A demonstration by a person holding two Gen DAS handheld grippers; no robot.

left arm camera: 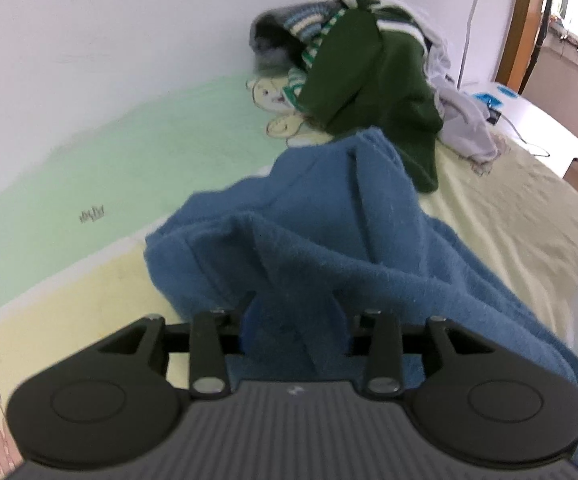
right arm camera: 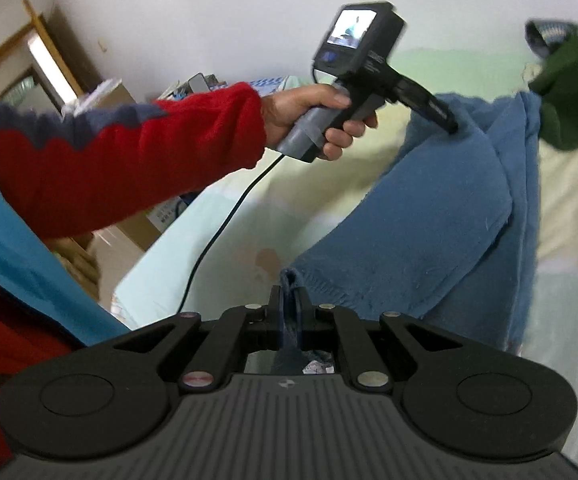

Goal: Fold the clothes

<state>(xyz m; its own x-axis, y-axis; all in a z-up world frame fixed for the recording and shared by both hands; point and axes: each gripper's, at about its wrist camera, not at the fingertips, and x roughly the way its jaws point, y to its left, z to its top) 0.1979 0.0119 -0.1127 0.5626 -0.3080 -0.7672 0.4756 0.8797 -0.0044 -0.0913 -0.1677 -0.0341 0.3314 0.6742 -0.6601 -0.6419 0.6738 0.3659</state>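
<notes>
An edge of one blue fleece garment [right arm camera: 429,216] is pinched in the closed right gripper [right arm camera: 289,304]. Fleece is bunched between the left gripper's [left arm camera: 295,320] parted jaws; pad contact cannot be told. The garment is draped across one bed [left arm camera: 509,216]; one clothes pile [left arm camera: 369,76] is seen behind.

The grippers [right arm camera: 289,304] are matte black with round side discs, silver screw heads and a ribbed grey body [right arm camera: 285,428]. The left gripper [right arm camera: 451,122] has a grey handle, small screen and black cable [right arm camera: 225,224]. The sleeve [right arm camera: 137,156] is red fleece with grey-blue trim.
</notes>
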